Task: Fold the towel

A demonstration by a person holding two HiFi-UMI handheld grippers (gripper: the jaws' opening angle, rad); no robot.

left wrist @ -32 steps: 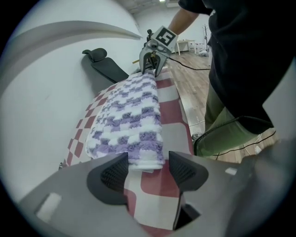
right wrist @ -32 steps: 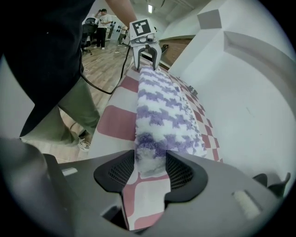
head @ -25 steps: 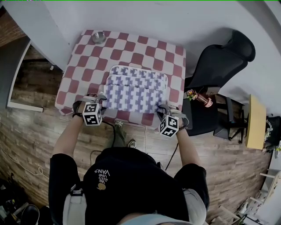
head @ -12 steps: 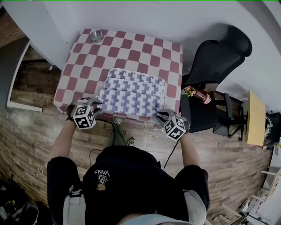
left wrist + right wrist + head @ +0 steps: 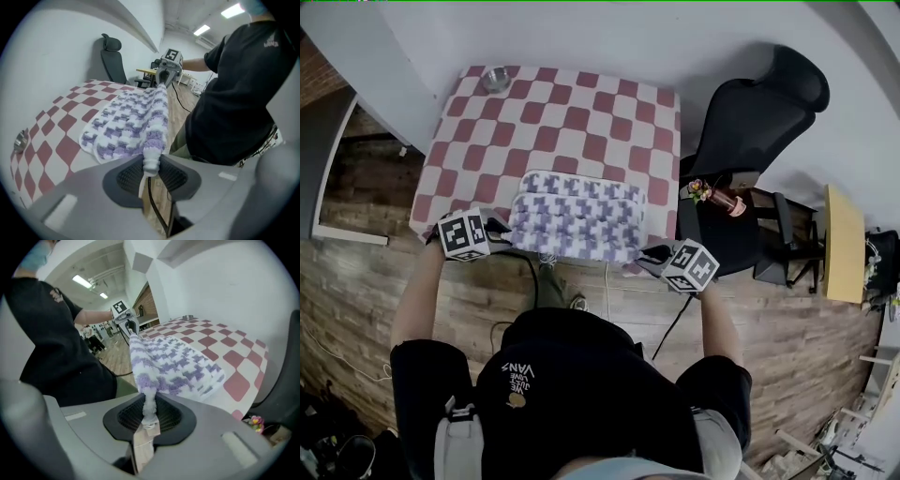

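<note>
**Item:** towel, purple-and-white knit, on the near part of the checked table.
**Lie:** long axis runs side to side in front of the person. The near edge is raised and stretched between the 2 grippers.
**Left gripper**: jaws have just been closing and stand narrow, pinching the near-left corner.
**Right gripper**: the same, on the near-right corner.
**Relation:** the towel's body lies ahead of both jaws, and neither hand is nearer.
**Pose:** both grippers slant downward, with the forearms forward and wide apart.
**Likely next:** carry the edge to the far side.
</note>
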